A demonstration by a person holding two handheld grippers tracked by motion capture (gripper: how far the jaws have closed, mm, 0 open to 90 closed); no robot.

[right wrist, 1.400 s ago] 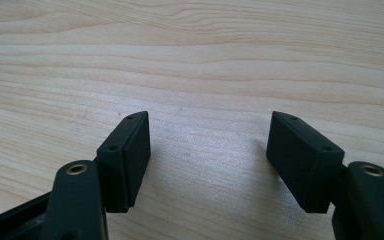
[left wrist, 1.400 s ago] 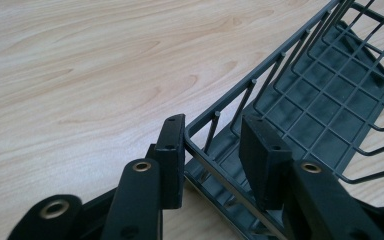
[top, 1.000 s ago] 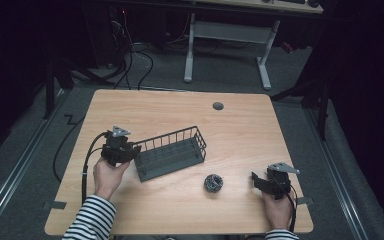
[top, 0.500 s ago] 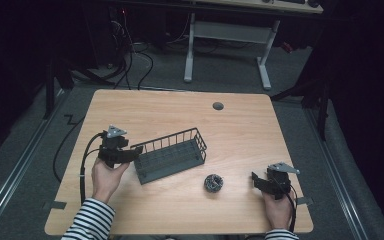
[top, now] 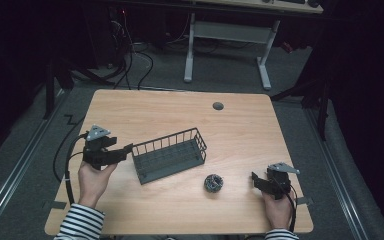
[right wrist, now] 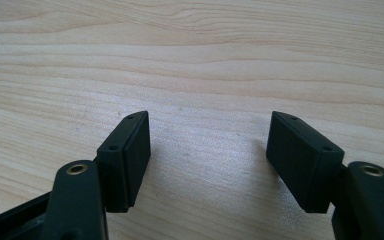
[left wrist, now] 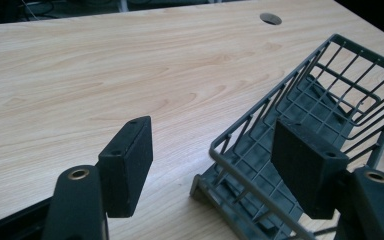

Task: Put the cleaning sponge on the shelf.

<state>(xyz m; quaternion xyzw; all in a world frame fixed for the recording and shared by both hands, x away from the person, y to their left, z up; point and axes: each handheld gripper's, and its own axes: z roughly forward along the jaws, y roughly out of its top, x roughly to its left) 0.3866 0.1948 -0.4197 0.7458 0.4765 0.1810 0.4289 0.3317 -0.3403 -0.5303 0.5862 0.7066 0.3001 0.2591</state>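
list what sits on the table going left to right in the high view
left tool, black with a grey three-cornered plate → dark grey wire basket → small round dark metallic coil-like object → right tool, black with its own grey plate; the wooden table's round cable hole lies farther back.

Dk grey wire basket (top: 169, 155), black grippers, light wood-grain table (top: 240, 130), b/w striped sleeves (top: 80, 225).
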